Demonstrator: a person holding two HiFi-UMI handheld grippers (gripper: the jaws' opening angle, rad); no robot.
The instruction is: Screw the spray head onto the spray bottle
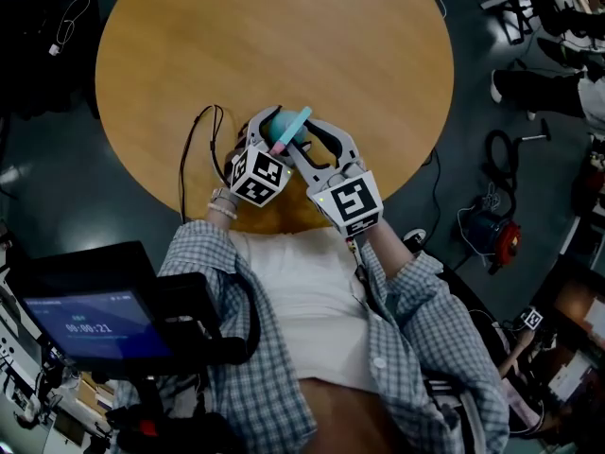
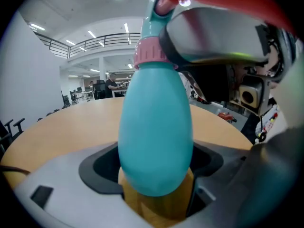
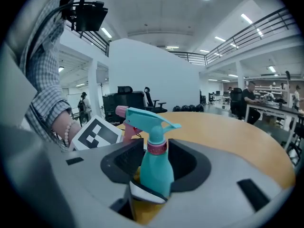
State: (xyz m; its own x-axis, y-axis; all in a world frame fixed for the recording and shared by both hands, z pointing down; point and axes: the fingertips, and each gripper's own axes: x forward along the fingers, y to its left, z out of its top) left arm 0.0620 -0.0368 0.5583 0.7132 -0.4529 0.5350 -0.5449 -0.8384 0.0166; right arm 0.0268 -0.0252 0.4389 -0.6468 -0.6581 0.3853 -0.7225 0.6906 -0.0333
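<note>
A teal spray bottle (image 1: 282, 127) with a pink collar (image 3: 156, 147) is held over the near edge of the round wooden table (image 1: 284, 36). Its teal spray head (image 3: 145, 120) with a pink nozzle sits on the neck. My left gripper (image 1: 269, 129) is shut on the bottle's round body (image 2: 154, 137). My right gripper (image 1: 301, 140) comes in from the right, its dark pads pressed on either side of the collar just under the spray head. In the right gripper view the left gripper's marker cube (image 3: 97, 133) shows behind the bottle.
A black cable (image 1: 198, 140) loops on the table to the left of the grippers. A dark screen (image 1: 85, 320) sits low at the left. Cables and a red machine (image 1: 496, 230) lie on the floor to the right. A person sits at a far desk (image 3: 247, 99).
</note>
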